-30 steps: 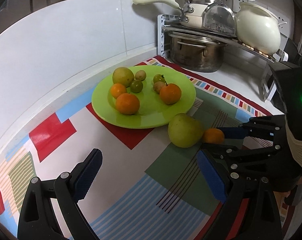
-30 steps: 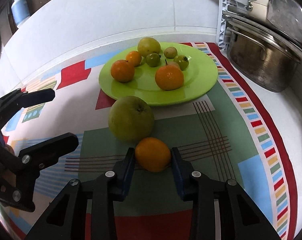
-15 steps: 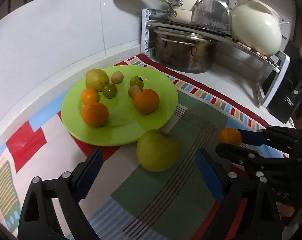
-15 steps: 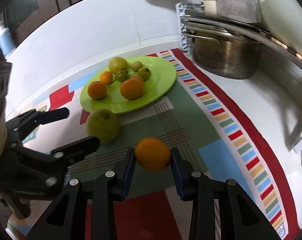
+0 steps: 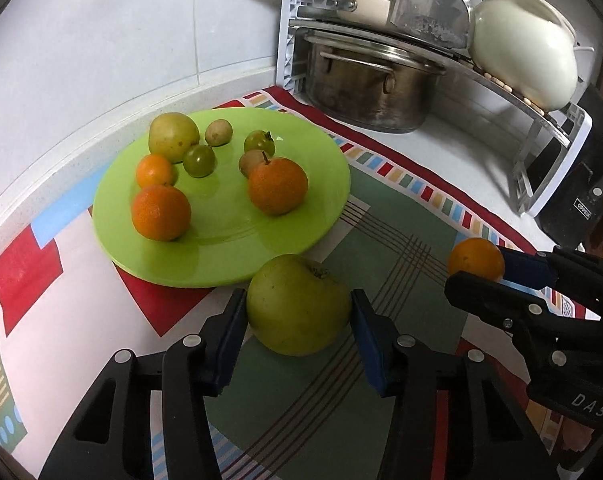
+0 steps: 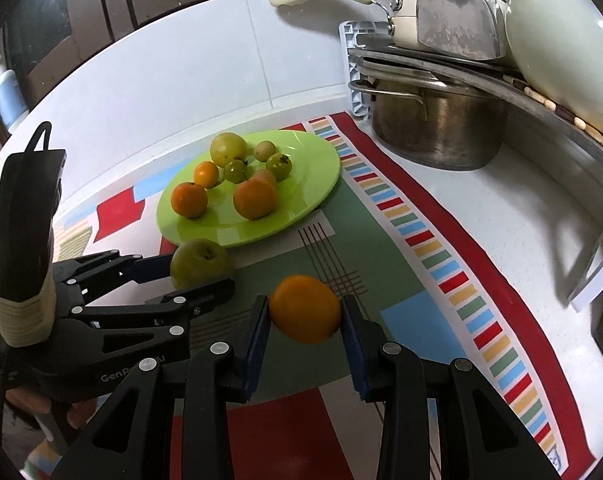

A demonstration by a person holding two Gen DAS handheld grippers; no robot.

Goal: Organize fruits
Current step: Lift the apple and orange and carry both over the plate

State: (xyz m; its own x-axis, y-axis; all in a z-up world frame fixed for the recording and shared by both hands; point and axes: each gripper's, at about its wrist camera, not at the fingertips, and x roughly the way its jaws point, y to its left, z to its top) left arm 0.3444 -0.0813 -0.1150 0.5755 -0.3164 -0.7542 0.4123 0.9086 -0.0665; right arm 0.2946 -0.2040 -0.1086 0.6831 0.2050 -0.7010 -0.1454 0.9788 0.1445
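Currently a small orange (image 6: 305, 308) is clamped between the blue pads of the right gripper (image 6: 305, 320) and is held clear of the patterned mat (image 6: 401, 240), to the right of the green plate (image 6: 321, 196). A green apple (image 5: 297, 304) is seen lying on the mat just beside the plate's near rim, and the left gripper (image 5: 299, 330) is placed around it, one pad to each side. The jaws are partly open; the pads sit very close to the apple's flanks, but whether they press on it cannot be told from either view. On the plate, three oranges (image 5: 277, 186), a yellow-green apple (image 5: 173, 138) and several small green and brownish fruits (image 5: 199, 160) are already gathered toward the back and left, while the front right of the plate is left bare. Behind the mat, a steel pot (image 5: 365, 84) is tucked under a dish rack (image 5: 541, 128) carrying a cream pot (image 5: 521, 64) and pans. The step in hand is judged to be the collecting of the last two loose fruits. For the next move, the left jaws would need to be closed firmly on the apple, which is wide and smooth and could slip, and both fruits would then be carried over the rim and set down on the bare part of the plate without the others being knocked.
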